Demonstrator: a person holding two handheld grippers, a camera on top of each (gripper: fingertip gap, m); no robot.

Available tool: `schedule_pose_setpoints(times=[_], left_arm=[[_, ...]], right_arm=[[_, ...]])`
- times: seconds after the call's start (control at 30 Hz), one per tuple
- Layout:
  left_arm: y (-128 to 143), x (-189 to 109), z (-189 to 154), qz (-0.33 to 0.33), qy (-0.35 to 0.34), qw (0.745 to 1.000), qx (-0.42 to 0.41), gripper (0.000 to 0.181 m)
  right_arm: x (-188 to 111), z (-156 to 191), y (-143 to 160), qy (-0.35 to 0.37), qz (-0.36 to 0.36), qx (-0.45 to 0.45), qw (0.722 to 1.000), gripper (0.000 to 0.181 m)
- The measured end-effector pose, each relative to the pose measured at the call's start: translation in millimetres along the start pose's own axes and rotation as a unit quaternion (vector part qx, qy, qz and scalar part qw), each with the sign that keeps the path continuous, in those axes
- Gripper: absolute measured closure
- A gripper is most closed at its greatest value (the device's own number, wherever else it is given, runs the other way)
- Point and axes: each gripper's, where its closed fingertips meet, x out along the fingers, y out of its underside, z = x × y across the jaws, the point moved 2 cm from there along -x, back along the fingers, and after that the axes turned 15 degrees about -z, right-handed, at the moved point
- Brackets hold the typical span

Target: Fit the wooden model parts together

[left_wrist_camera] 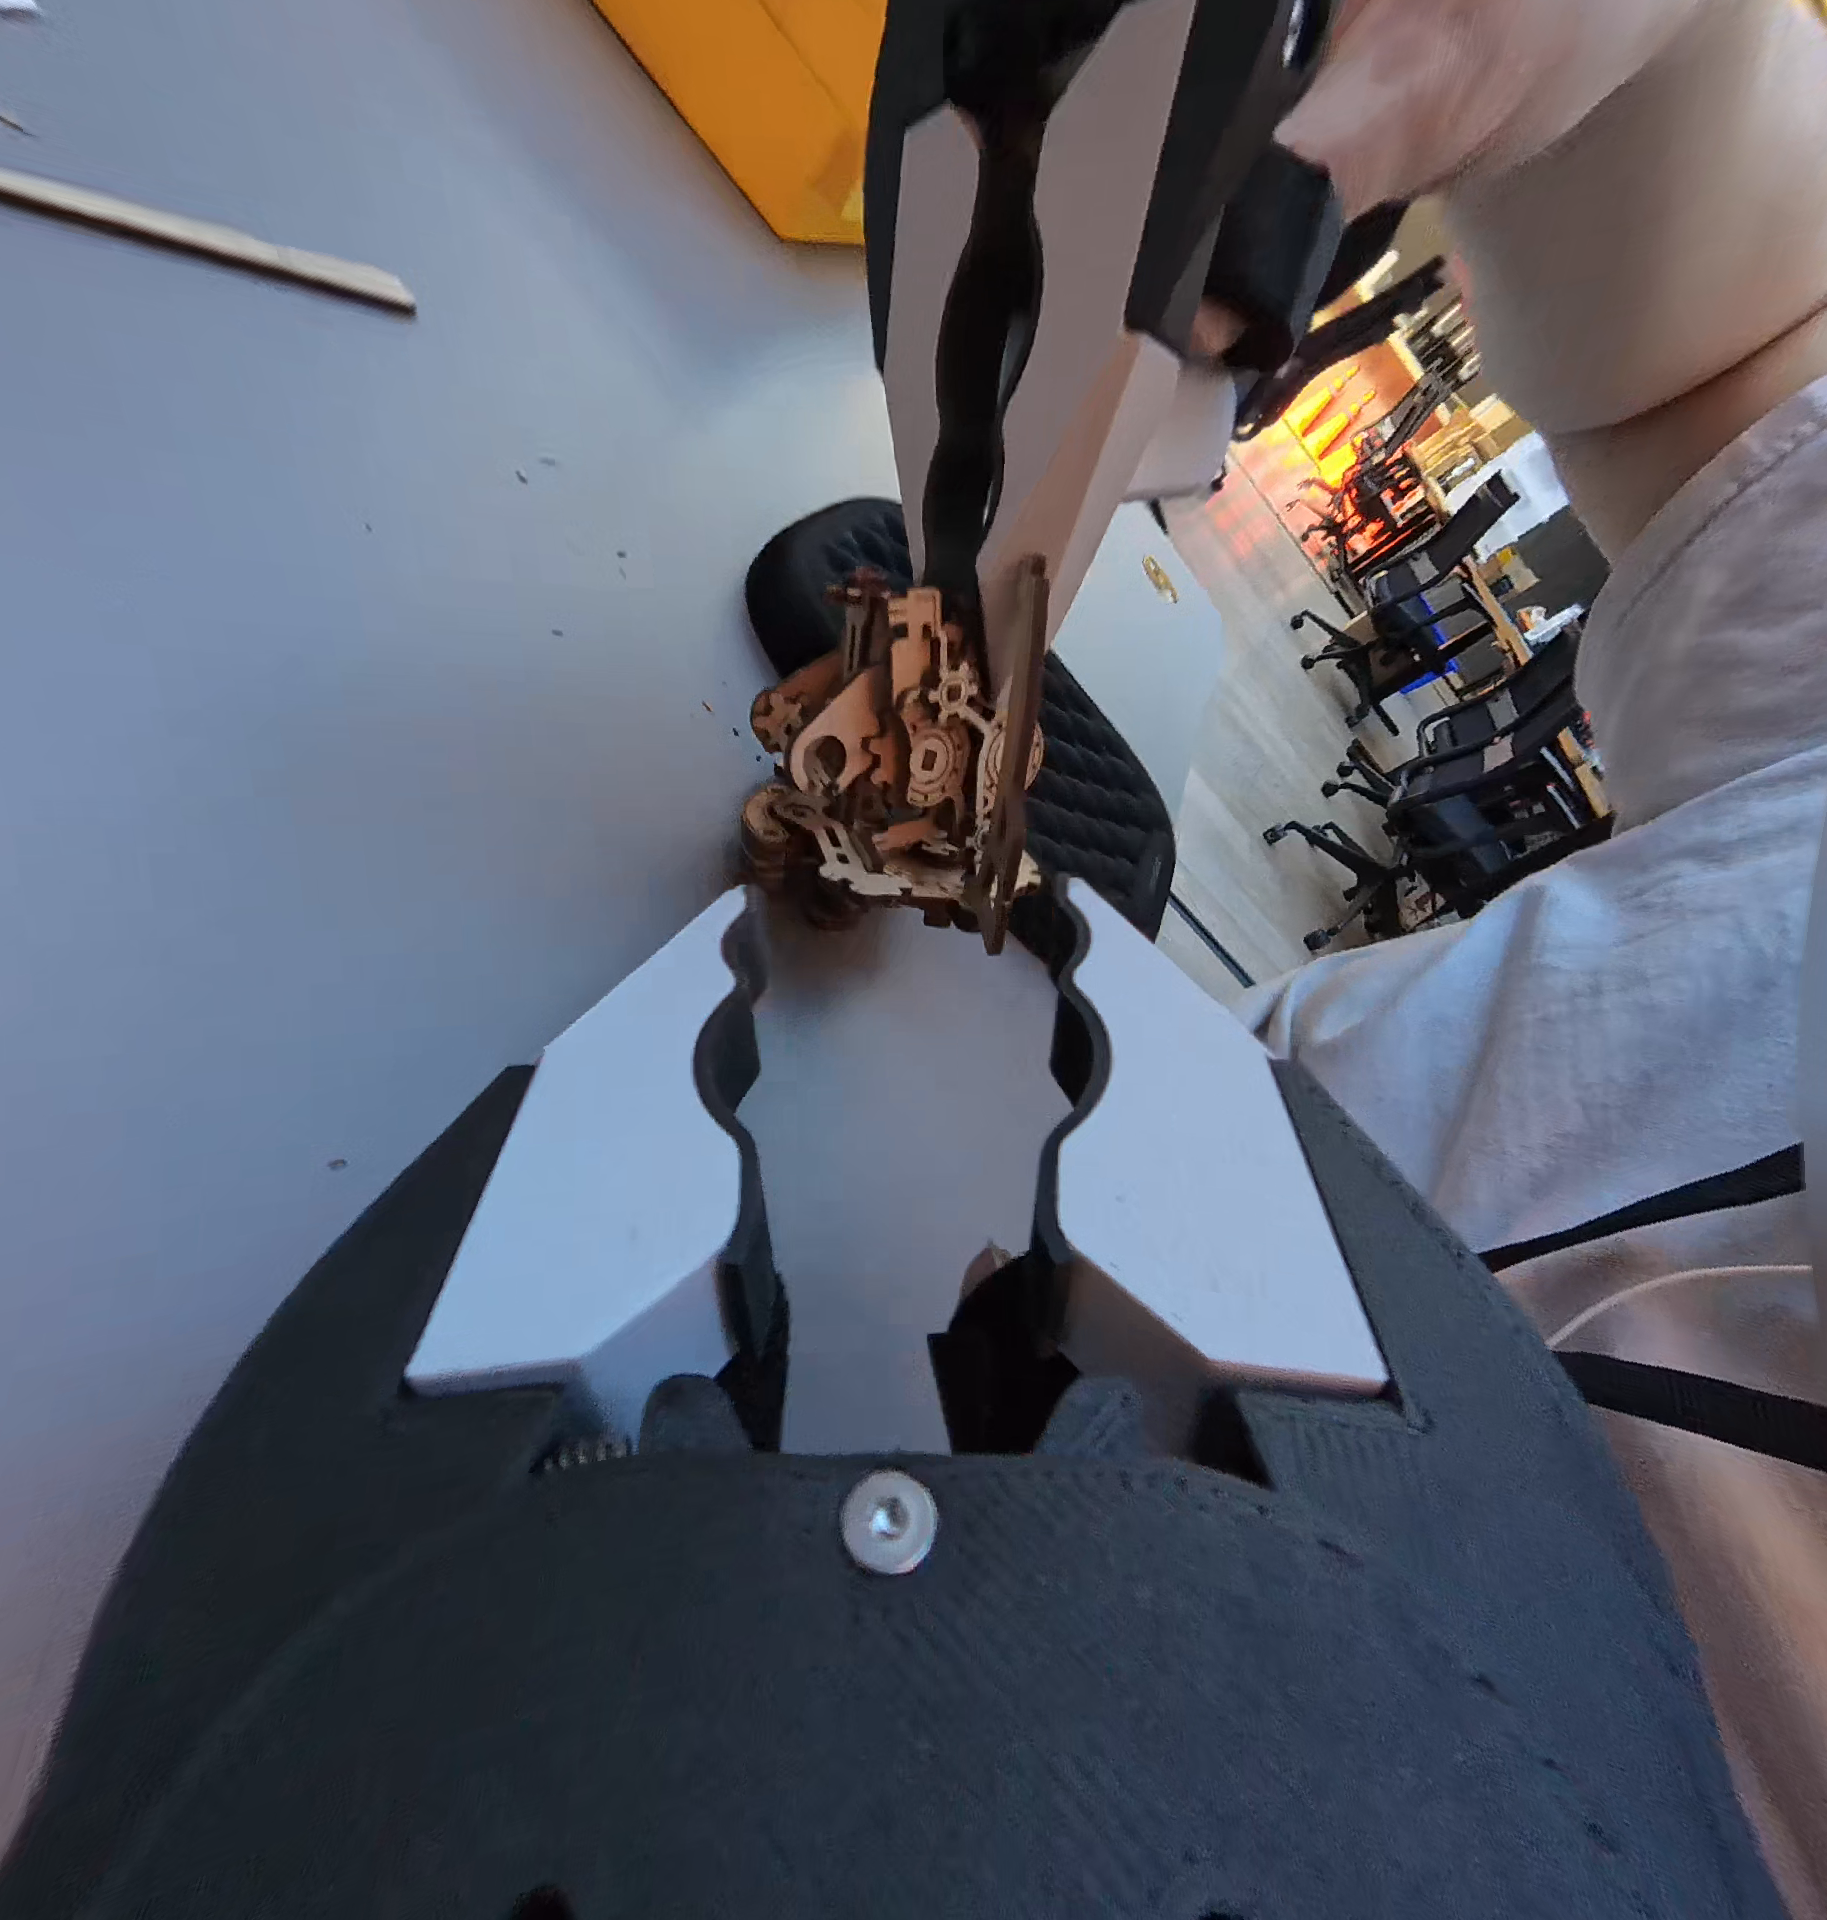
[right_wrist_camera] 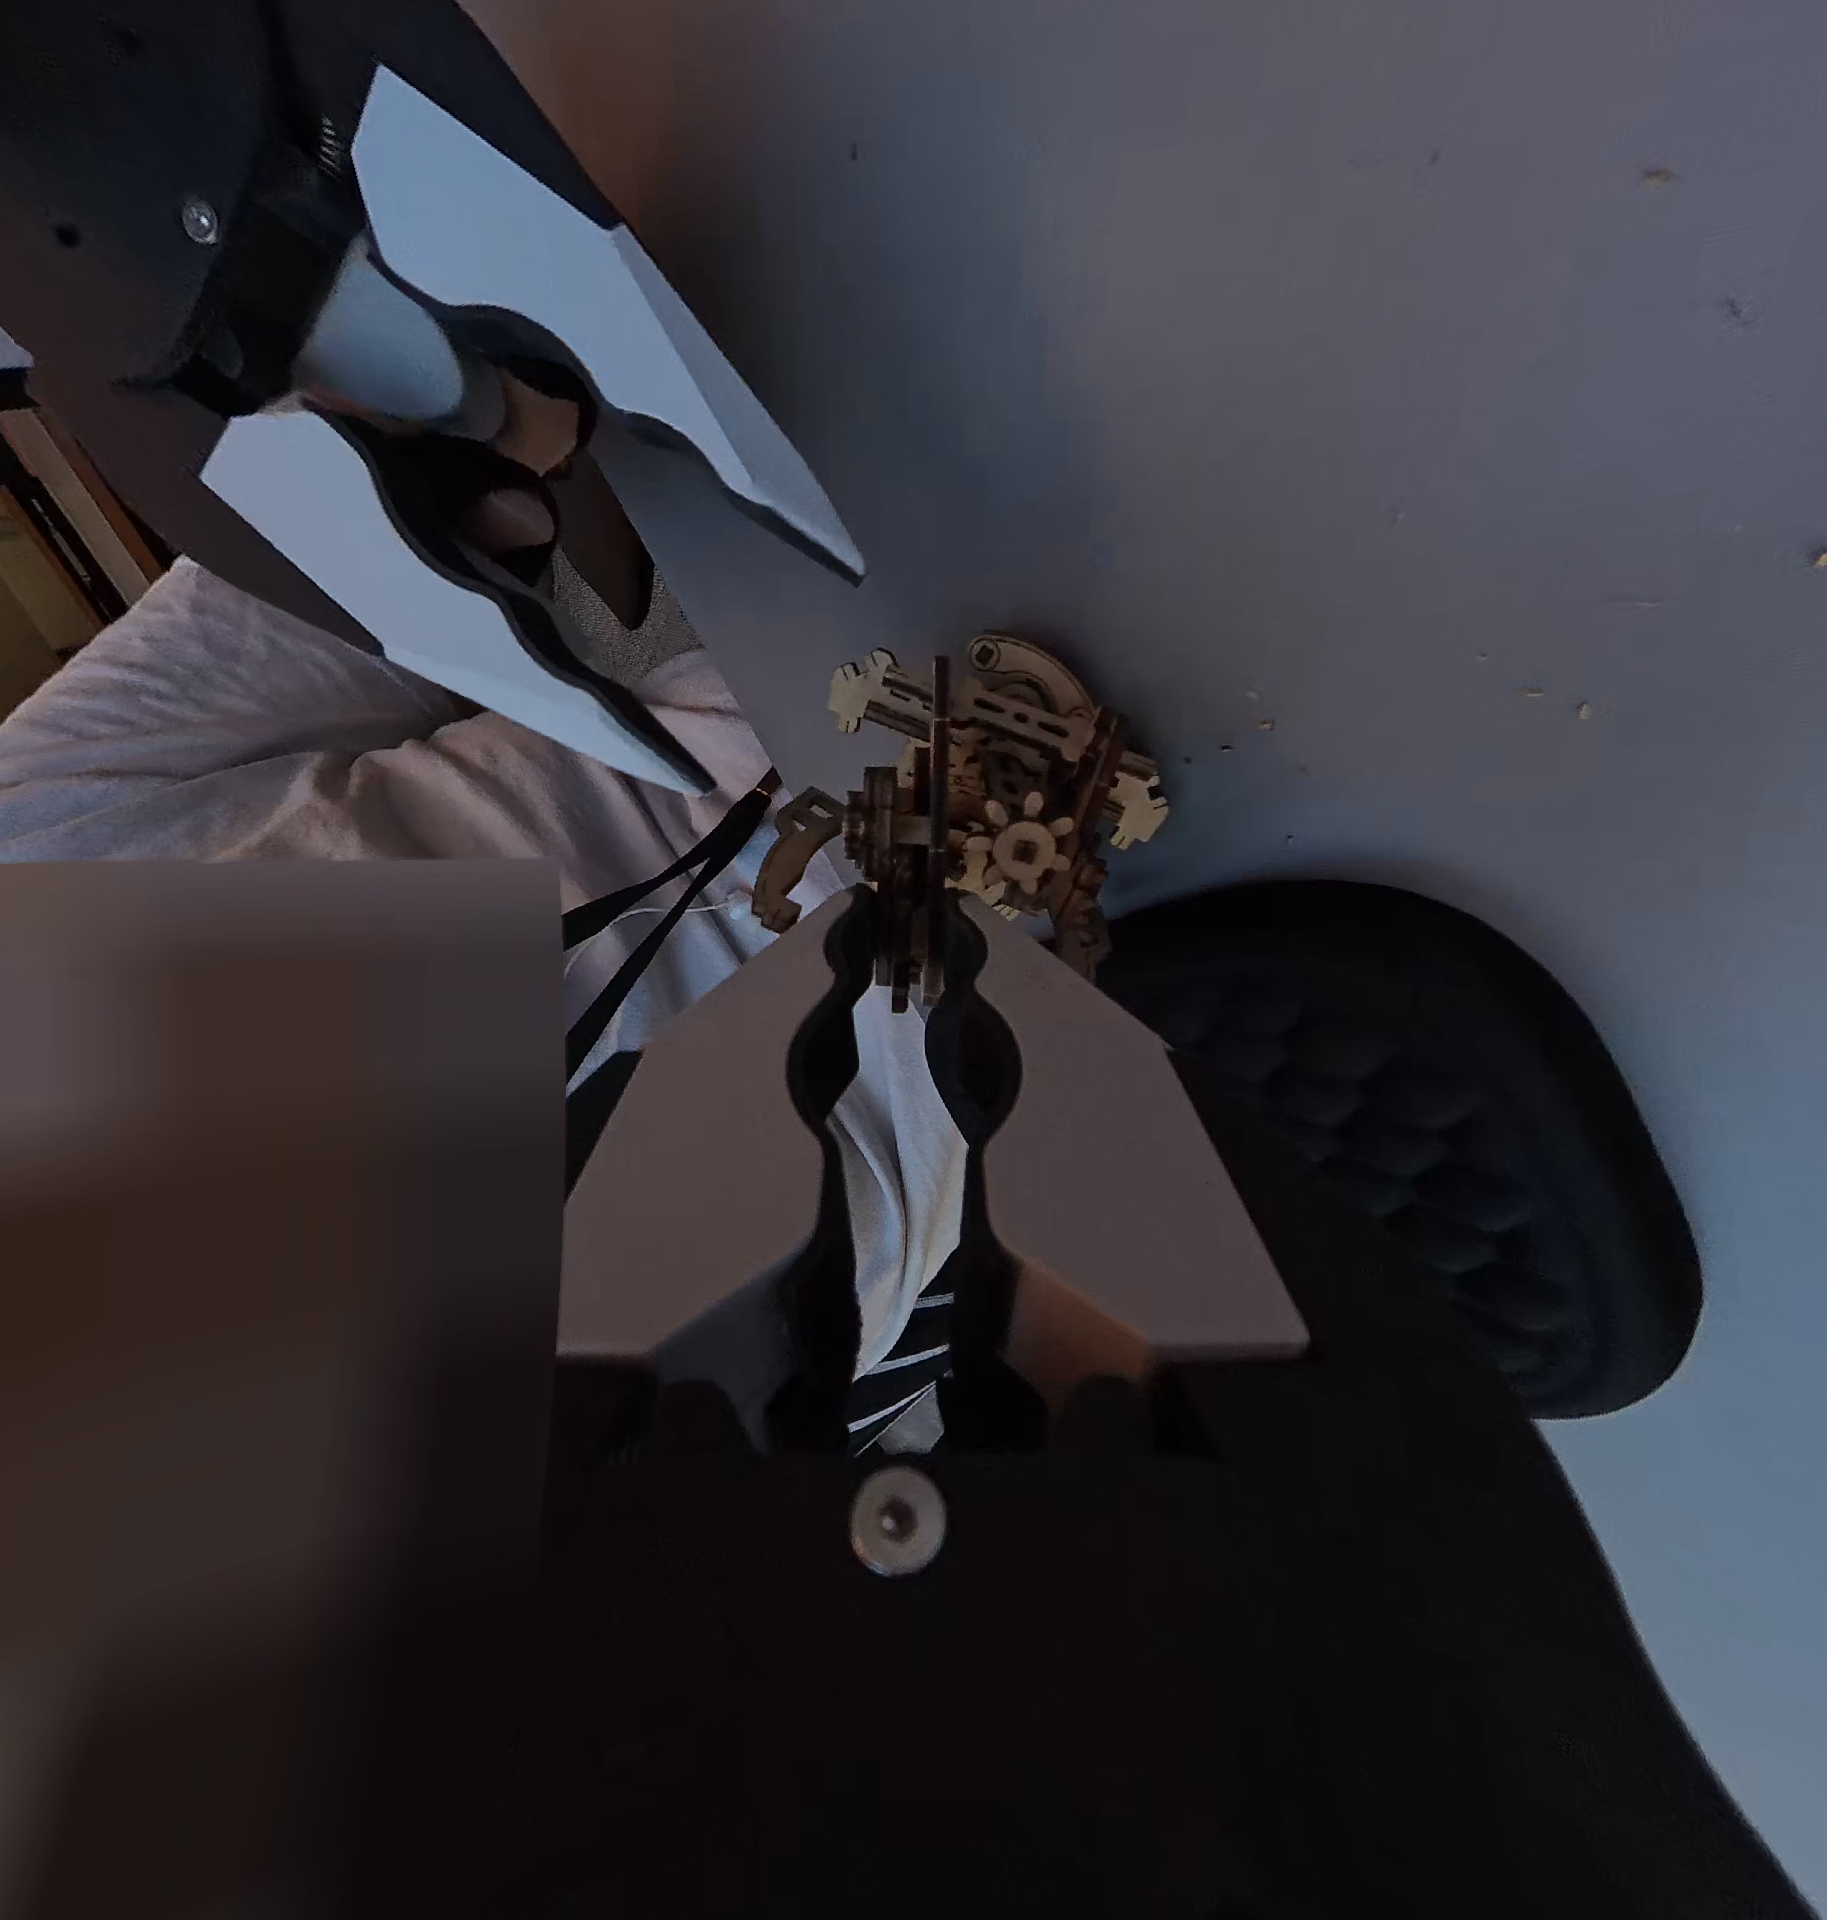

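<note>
A small wooden model [left_wrist_camera: 888,769] of laser-cut gears and plates is held in the air above the grey table [left_wrist_camera: 265,727]. My right gripper [right_wrist_camera: 909,925] is shut on a stack of thin dark plates at the model's [right_wrist_camera: 1002,790] near edge. In the left wrist view it [left_wrist_camera: 966,582] comes down from the top onto the model. My left gripper [left_wrist_camera: 904,914] is open and empty, with its tips just short of the model's lower side. In the right wrist view it [right_wrist_camera: 774,675] shows at upper left, open, a little apart from the model.
A black quilted oval pad [left_wrist_camera: 1085,790] lies on the table under the model, and it also shows in the right wrist view [right_wrist_camera: 1408,1143]. A thin wooden strip [left_wrist_camera: 182,234] and a yellow box [left_wrist_camera: 763,114] lie farther off. A person's white shirt [left_wrist_camera: 1615,935] is close on the right. The gap from one gripper's tips to the other's is roughly 5 centimeters.
</note>
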Motion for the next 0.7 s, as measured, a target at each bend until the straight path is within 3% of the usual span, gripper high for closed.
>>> schedule_pose_setpoints(times=[0.07, 0.2, 0.4, 0.7], left_arm=[[15, 5, -2, 0.021, -0.013, 1.0, 0.01, 0.11], [29, 18, -7, 0.021, -0.034, 0.999, 0.032, 0.102], [26, 28, -10, -0.009, -0.05, 0.998, 0.028, 0.115], [30, 34, -4, -0.004, -0.115, 0.99, 0.083, 0.125]], right_arm=[[0, 0, -1, 0.0, -0.001, 0.0, 1.0, 0.17], [2, -1, 0, 0.006, 0.003, -0.001, 1.0, 0.17], [2, 0, 0, 0.012, -0.002, -0.004, 1.0, 0.17], [5, 2, 0, 0.014, -0.019, 0.005, 1.0, 0.17]])
